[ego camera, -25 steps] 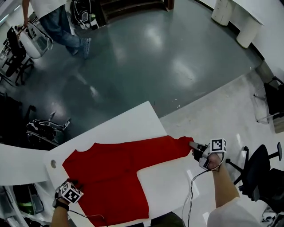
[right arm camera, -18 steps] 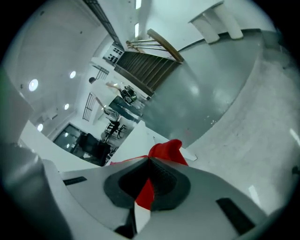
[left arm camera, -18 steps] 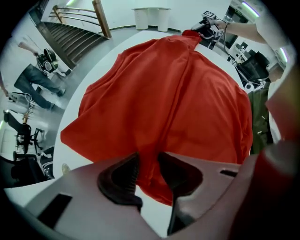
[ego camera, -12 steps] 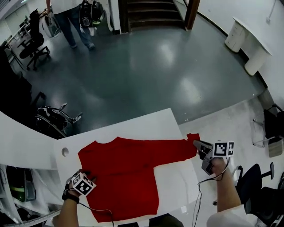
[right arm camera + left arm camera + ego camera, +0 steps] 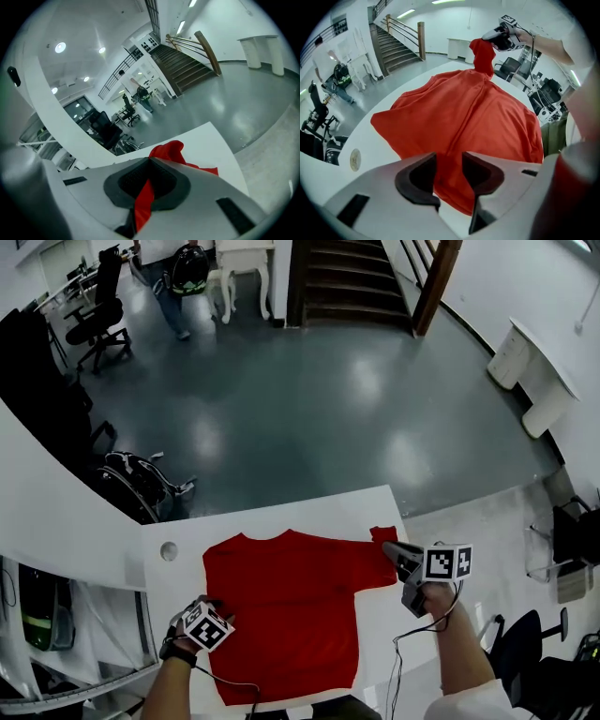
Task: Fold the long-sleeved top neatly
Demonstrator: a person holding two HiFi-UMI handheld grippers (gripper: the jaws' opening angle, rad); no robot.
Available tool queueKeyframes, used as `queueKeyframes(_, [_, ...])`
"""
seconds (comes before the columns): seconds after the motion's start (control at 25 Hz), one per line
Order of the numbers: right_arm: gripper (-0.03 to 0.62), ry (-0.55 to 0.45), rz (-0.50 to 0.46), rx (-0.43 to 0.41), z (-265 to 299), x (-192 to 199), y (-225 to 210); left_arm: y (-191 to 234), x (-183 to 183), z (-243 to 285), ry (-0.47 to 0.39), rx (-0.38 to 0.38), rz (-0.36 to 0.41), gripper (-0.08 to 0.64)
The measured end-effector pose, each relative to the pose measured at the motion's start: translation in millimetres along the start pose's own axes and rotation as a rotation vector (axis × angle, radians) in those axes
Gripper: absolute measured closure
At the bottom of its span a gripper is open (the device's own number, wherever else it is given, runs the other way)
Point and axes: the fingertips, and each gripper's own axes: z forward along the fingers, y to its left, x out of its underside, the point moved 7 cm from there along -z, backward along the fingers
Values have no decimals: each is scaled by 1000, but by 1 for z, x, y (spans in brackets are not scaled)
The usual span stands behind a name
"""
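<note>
The red long-sleeved top (image 5: pixel 291 606) lies spread on the white table (image 5: pixel 281 512). My right gripper (image 5: pixel 389 549) is shut on the end of its right sleeve (image 5: pixel 382 534) and holds it raised off the table. In the right gripper view a red strip (image 5: pixel 143 201) is pinched between the pads. The left gripper view shows that sleeve (image 5: pixel 483 54) hanging from the right gripper (image 5: pixel 501 37). My left gripper (image 5: pixel 208 610) points steeply down at the top's near-left edge. Its jaws (image 5: pixel 449 157) have just been opening and stand apart, with red cloth in the gap below them.
A round cable hole (image 5: pixel 169 550) sits in the table's left corner. Dark floor lies beyond the table, with office chairs (image 5: pixel 98 310), a black chair (image 5: pixel 141 486) tipped over on the floor, stairs (image 5: pixel 356 277) and a person (image 5: pixel 173 268) far off. Another chair (image 5: pixel 520 643) stands at my right.
My right gripper has lifted the sleeve end and carried it left, towards the body of the top. The left gripper has stayed at the near-left edge. The head view has tilted up.
</note>
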Motion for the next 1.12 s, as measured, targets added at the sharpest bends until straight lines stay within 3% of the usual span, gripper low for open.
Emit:
queueKeyframes(0.48, [575,86,-81,-118,104,24,109,-9,6,-5,-61,18,14,376])
queueKeyframes(0.68, [575,126,-131,-157,143,38,155,-12,7,-11,-72,-24,51,364])
queueKeyframes(1.12, [575,249,-270,-243,220,97,250,1,27,-31,-150,-61,-19,360])
